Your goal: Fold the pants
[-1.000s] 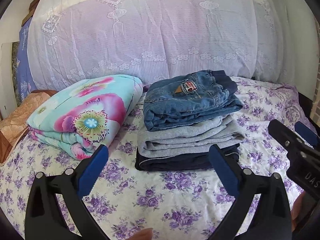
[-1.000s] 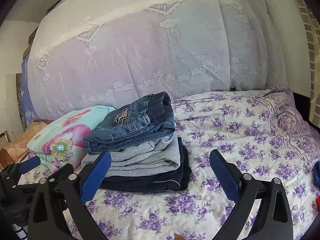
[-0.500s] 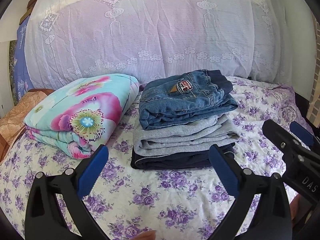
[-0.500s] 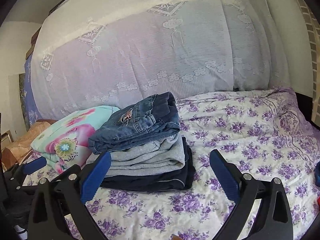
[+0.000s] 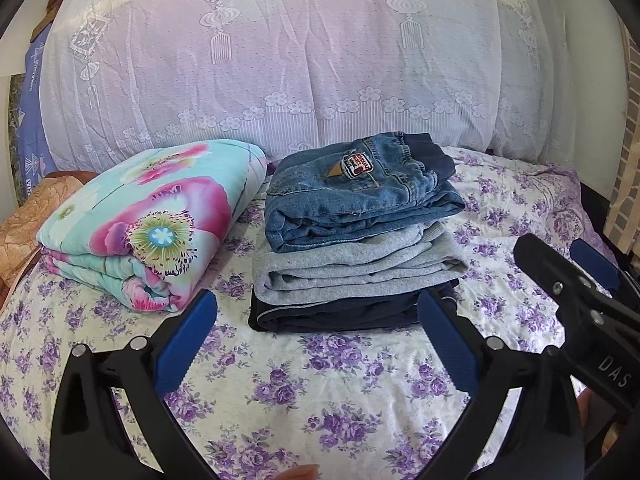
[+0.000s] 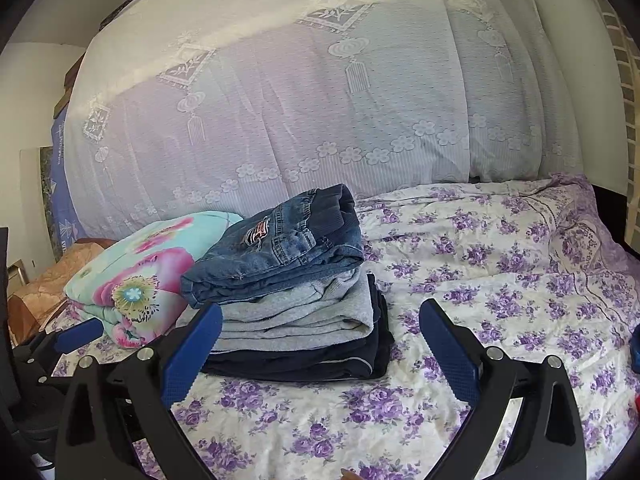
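A stack of three folded pants rests on the flowered bedsheet (image 5: pixel 360 380). Blue jeans (image 5: pixel 360 196) with a sewn patch lie on top, grey pants (image 5: pixel 352 268) under them, dark navy pants (image 5: pixel 340 314) at the bottom. The right wrist view shows the same jeans (image 6: pixel 280 252), grey pants (image 6: pixel 304 316) and navy pants (image 6: pixel 304 364). My left gripper (image 5: pixel 316 336) hangs open just in front of the stack, touching nothing. Open as well, my right gripper (image 6: pixel 320 344) sits to the stack's front right, also seen from the left wrist view as the right gripper (image 5: pixel 576 276).
A folded floral quilt (image 5: pixel 152 220) lies left of the stack, with a brown cushion (image 5: pixel 20 232) beyond it. A big bundle under white lace cloth (image 5: pixel 300 60) fills the back. Open sheet (image 6: pixel 500 272) spreads to the right. The left gripper (image 6: pixel 60 340) shows at far left.
Both grippers have drawn back slightly and shifted; the stack sits a little farther and more to the left in the left wrist view. Nothing was taken hold of.
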